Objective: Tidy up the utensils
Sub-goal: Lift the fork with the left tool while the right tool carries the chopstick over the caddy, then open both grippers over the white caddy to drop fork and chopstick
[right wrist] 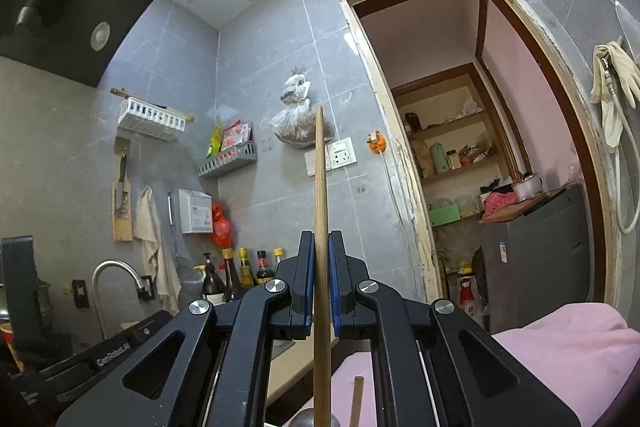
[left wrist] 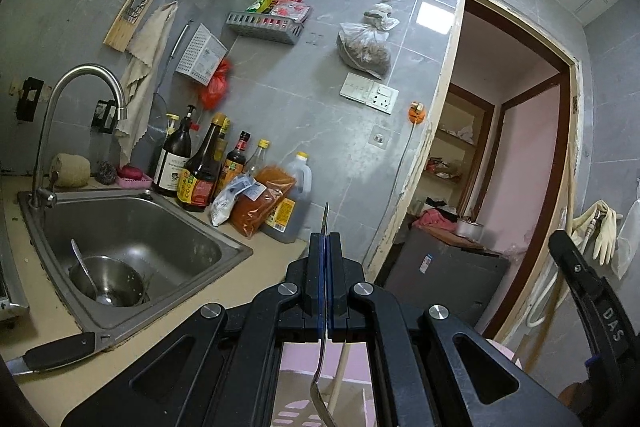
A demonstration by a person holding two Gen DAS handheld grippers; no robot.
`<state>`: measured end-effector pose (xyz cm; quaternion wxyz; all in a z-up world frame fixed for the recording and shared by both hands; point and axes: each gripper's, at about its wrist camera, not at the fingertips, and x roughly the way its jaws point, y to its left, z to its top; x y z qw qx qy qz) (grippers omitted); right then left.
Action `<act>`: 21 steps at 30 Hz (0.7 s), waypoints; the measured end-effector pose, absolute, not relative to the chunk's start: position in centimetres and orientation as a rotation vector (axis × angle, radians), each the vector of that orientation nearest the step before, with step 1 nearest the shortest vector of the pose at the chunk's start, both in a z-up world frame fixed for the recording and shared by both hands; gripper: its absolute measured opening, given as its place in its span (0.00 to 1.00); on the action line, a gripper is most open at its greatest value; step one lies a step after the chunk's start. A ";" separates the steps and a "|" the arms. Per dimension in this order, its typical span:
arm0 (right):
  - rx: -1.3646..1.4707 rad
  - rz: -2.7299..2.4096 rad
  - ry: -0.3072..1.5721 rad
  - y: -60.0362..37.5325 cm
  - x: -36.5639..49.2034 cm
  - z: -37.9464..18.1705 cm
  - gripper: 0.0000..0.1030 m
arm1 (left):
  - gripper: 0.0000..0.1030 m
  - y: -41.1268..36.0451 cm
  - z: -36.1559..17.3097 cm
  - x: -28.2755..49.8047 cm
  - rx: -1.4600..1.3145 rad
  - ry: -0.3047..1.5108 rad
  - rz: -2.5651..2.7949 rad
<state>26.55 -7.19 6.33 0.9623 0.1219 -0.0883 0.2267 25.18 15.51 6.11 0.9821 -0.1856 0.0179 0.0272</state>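
Observation:
My left gripper (left wrist: 327, 237) is shut on a thin metal utensil (left wrist: 325, 217), seen edge-on. Its handle tip sticks up past the pads and its curved lower part hangs over a pink perforated holder (left wrist: 298, 409). A wooden chopstick (left wrist: 339, 367) leans inside that holder. My right gripper (right wrist: 320, 237) is shut on a long wooden chopstick (right wrist: 319, 167) held upright above the same pink holder (right wrist: 560, 347). A second chopstick end (right wrist: 357, 399) and a round metal piece (right wrist: 310, 419) show at the bottom edge.
A steel sink (left wrist: 160, 219) on the left holds a metal bowl (left wrist: 116, 283) with a spoon (left wrist: 85, 265). A black-handled knife (left wrist: 56, 351) lies on the counter edge. Sauce bottles (left wrist: 200, 171) line the wall. An open doorway (right wrist: 500, 147) is to the right.

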 end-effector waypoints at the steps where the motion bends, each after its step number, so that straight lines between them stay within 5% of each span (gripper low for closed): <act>1: 0.248 0.457 -0.173 -7.2 26.7 6.3 0.05 | 0.00 15.4 6.1 25.2 -0.374 0.038 0.052; 21: 0.123 0.537 0.154 -7.7 27.0 4.6 0.07 | 0.00 13.7 3.9 25.2 -0.329 0.244 -0.079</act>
